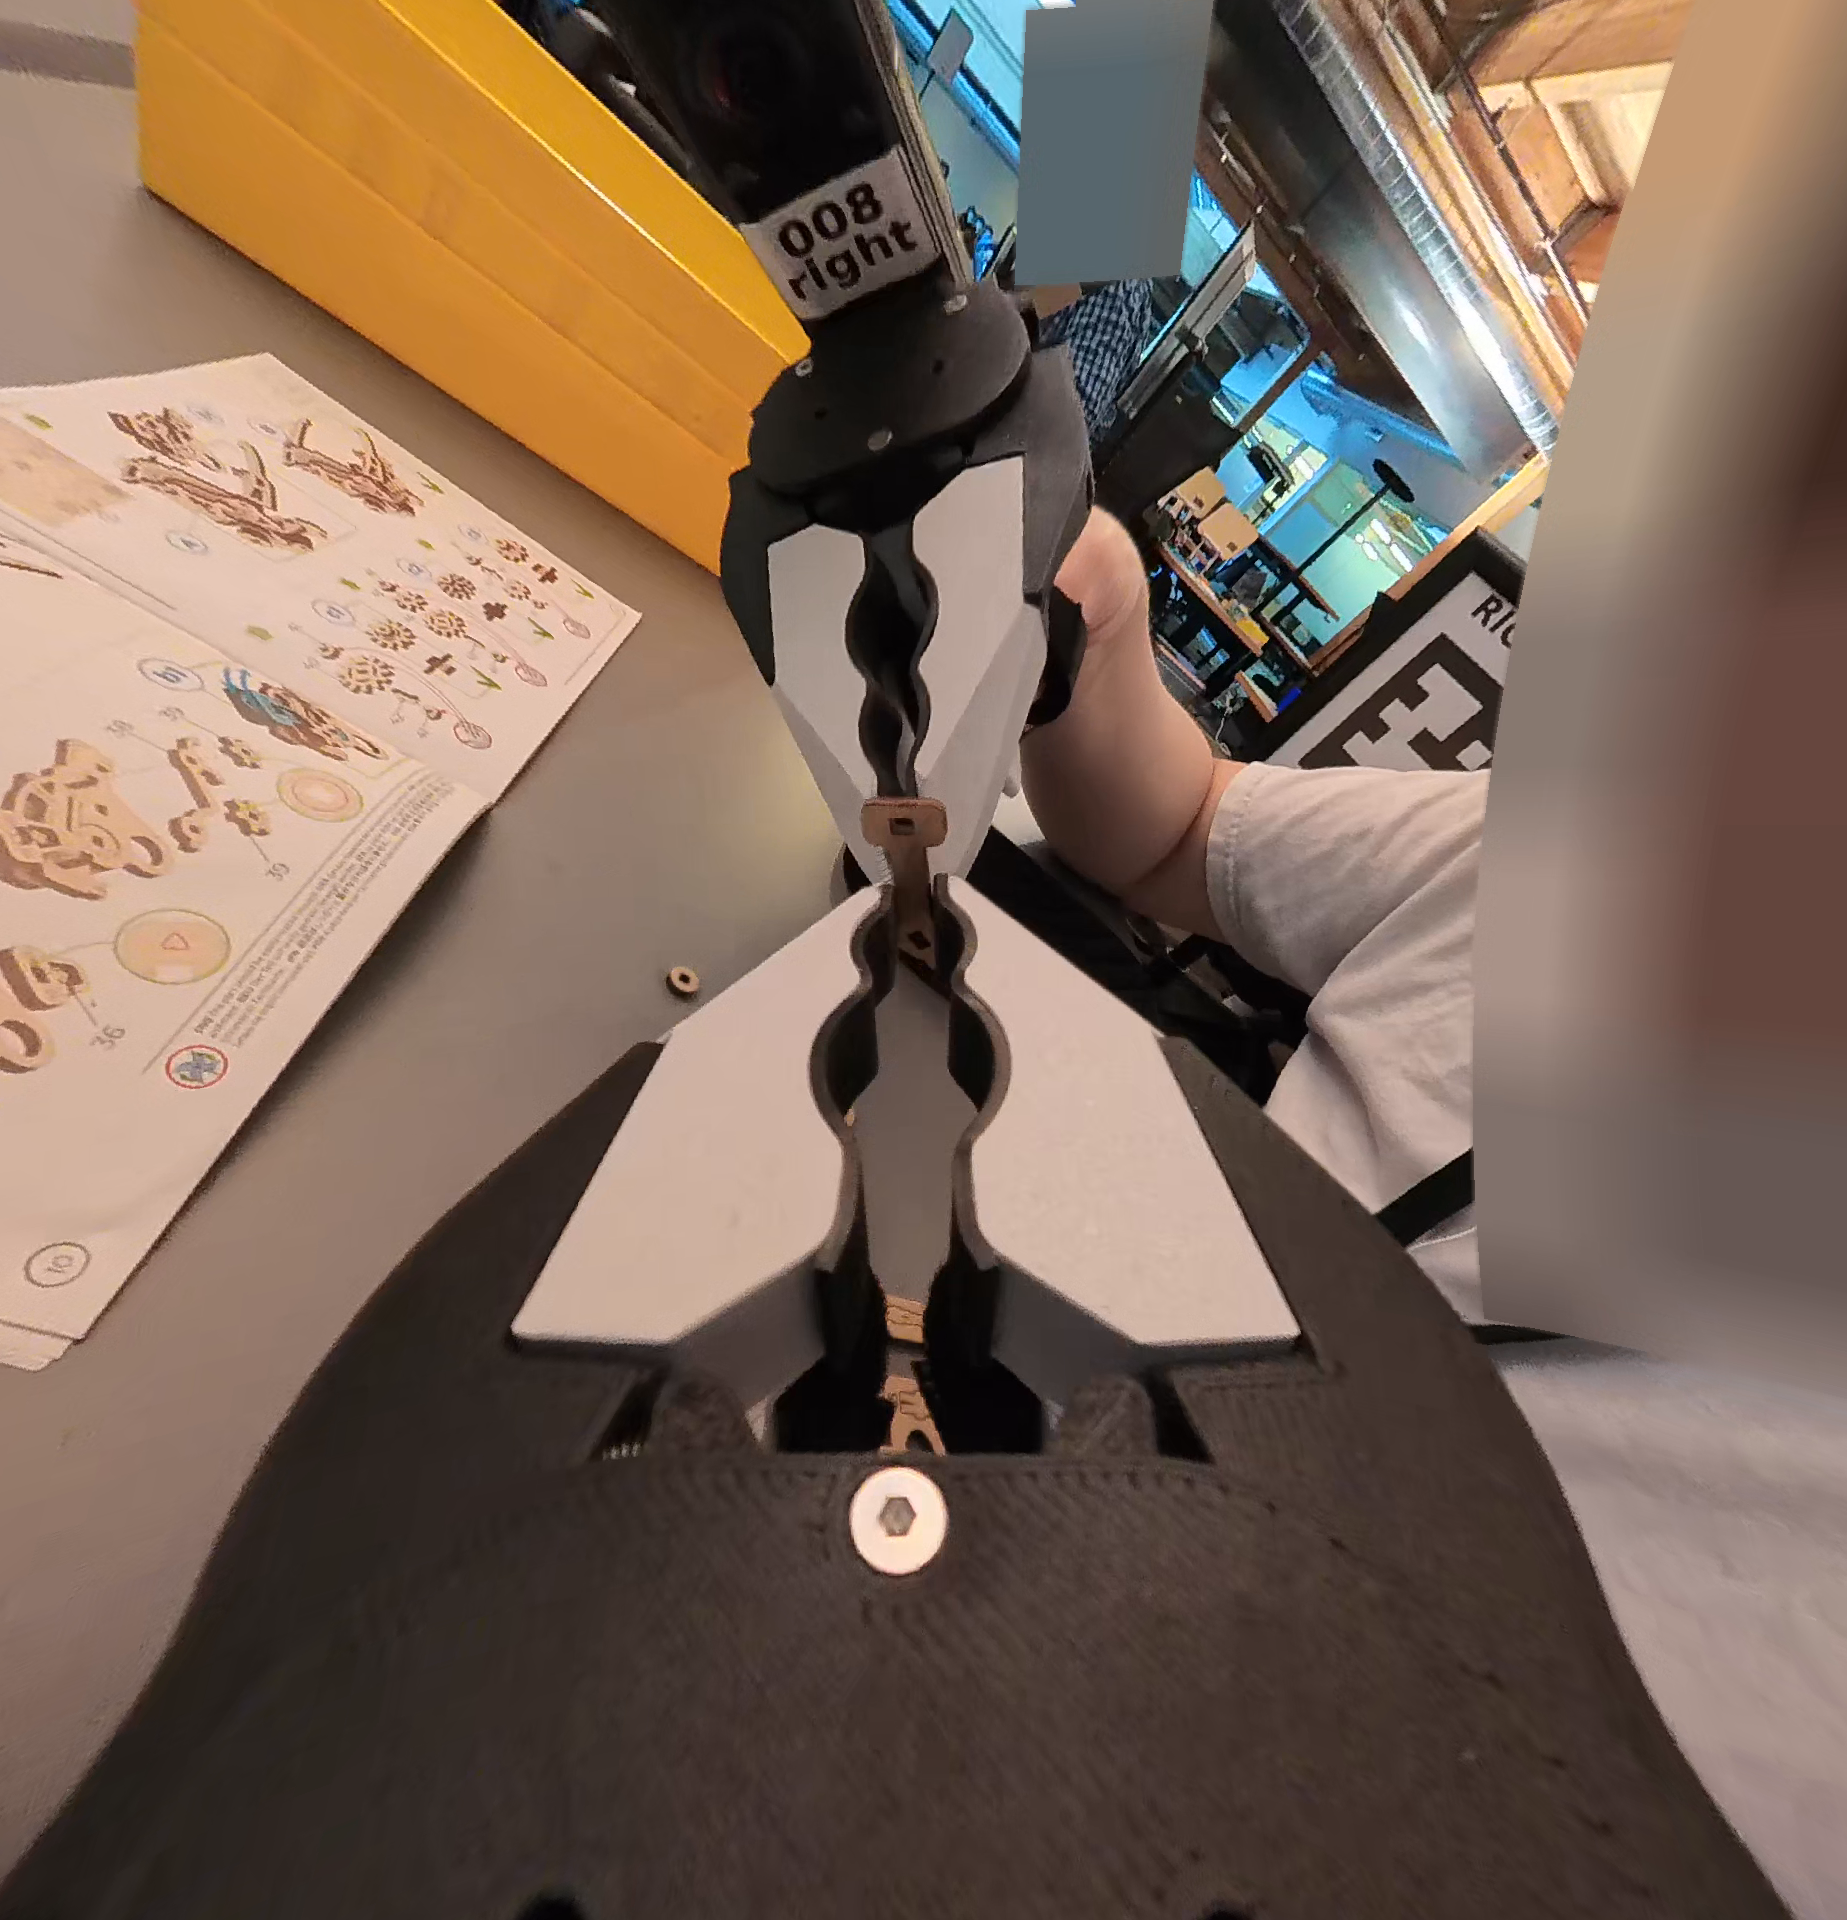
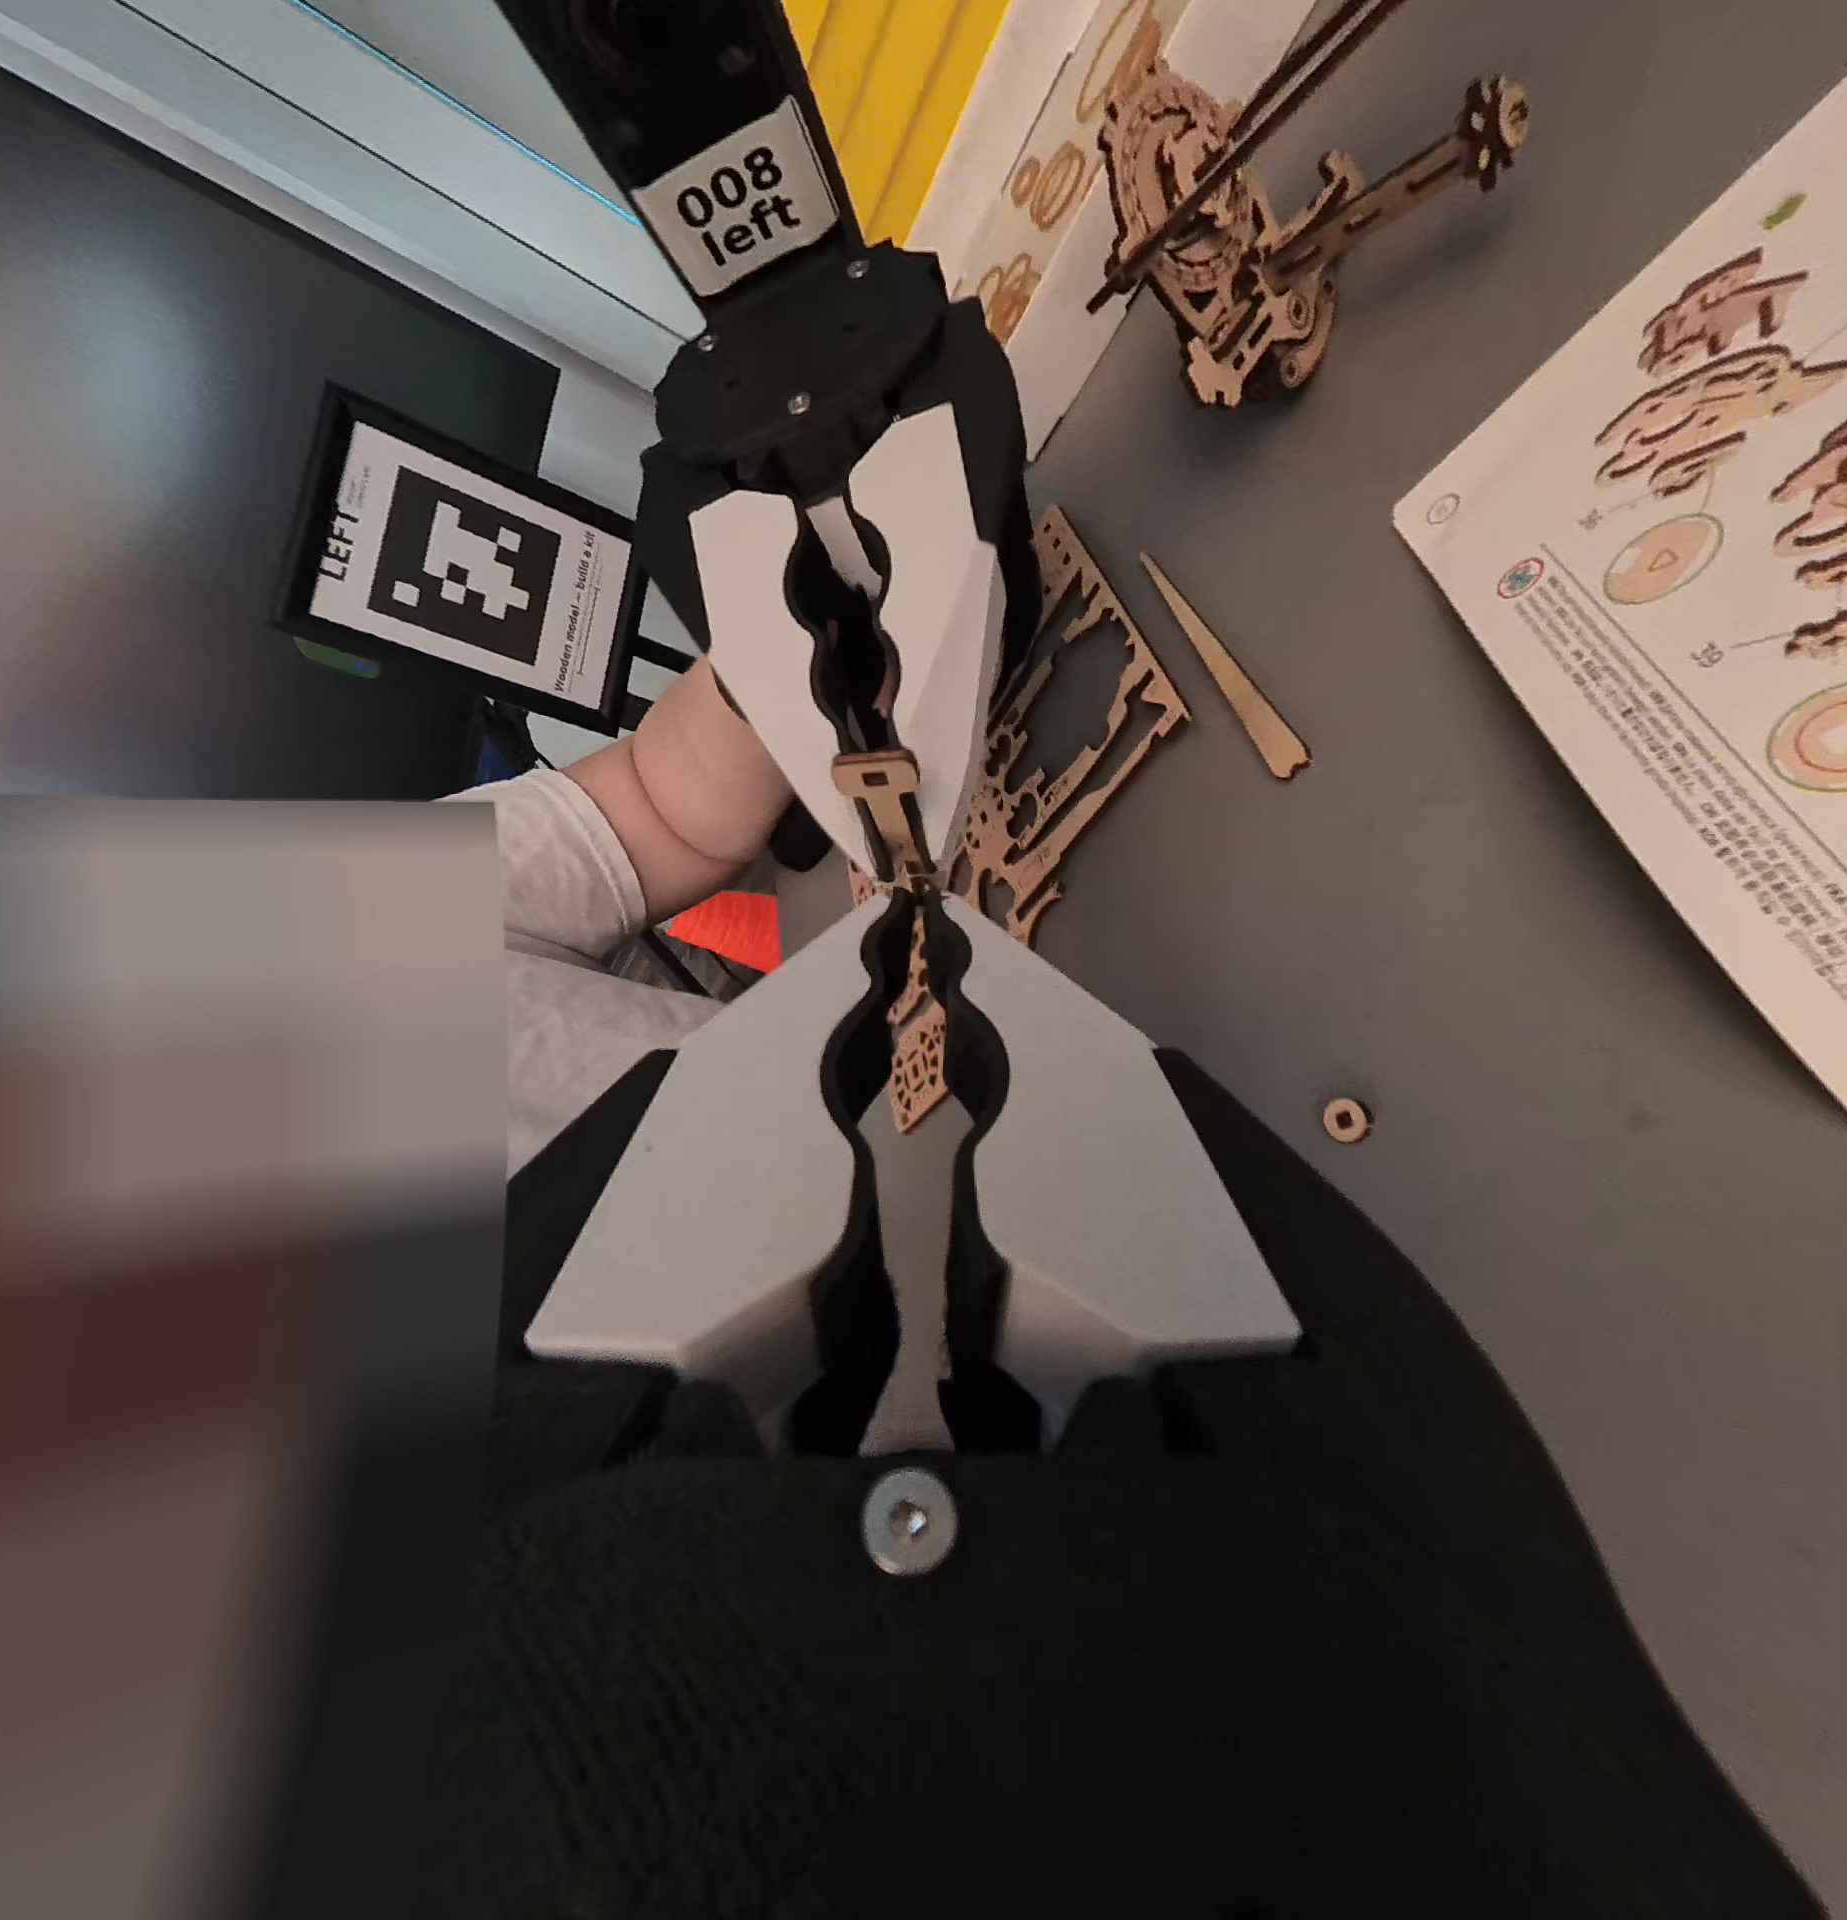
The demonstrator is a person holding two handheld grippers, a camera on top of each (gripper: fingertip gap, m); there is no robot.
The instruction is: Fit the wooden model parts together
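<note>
Left gripper [image 1: 906,914] closed on thin wooden strip [image 1: 914,940]. Right gripper [image 2: 914,909] closed on small T-headed wooden piece [image 2: 877,795]. Tips met nose to nose above grey table [image 1: 607,831], pieces touching between them. Wooden washer [image 2: 1347,1119] left loose on table beside instruction sheet [image 2: 1677,665].

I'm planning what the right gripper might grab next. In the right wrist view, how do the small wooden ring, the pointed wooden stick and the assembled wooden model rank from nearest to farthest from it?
From the right gripper:
1. Small wooden ring, on the table just right of the jaws.
2. Pointed wooden stick, farther ahead on the right.
3. Assembled wooden model, farthest, at the table's far end by the yellow bin.
</note>
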